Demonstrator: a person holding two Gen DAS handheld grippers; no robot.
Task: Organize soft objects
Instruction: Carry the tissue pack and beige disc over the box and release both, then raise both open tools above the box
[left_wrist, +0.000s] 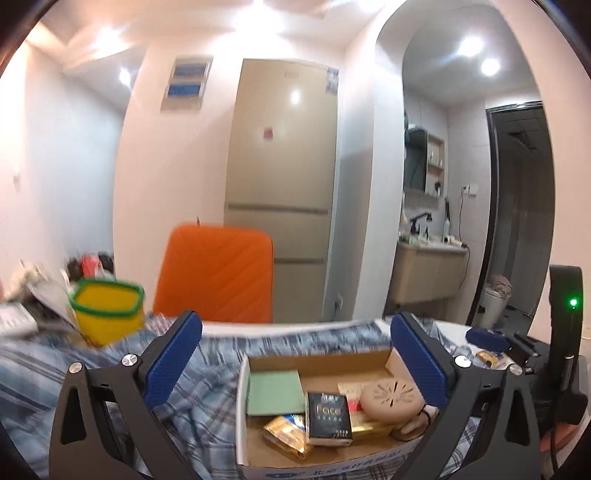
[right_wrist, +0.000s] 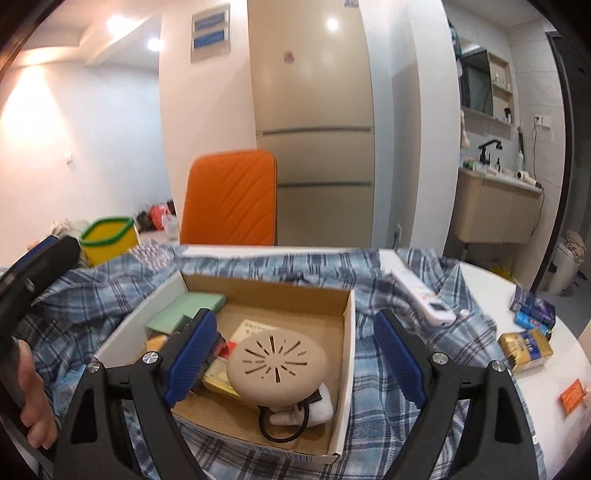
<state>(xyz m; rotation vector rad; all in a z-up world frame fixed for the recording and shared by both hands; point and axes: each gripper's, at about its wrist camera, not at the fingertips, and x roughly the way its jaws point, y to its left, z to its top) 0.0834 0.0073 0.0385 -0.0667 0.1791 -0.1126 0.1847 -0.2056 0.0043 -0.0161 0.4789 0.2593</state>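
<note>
Both claws stand wide apart and hold nothing. I see my right claw (right_wrist: 293, 356) above the cardboard box (right_wrist: 347, 321), its jaws flanking a round tan pad (right_wrist: 277, 360) without touching it. My left claw (left_wrist: 295, 363) hangs over the box's left half, nothing between its jaws. Loose soft goods lie to the right on the worktop (right_wrist: 491, 280): a gold packet (right_wrist: 526, 349) and a blue packet (right_wrist: 533, 310). I judge the right claw nearer; the gold packet's long axis runs roughly left to right.
</note>
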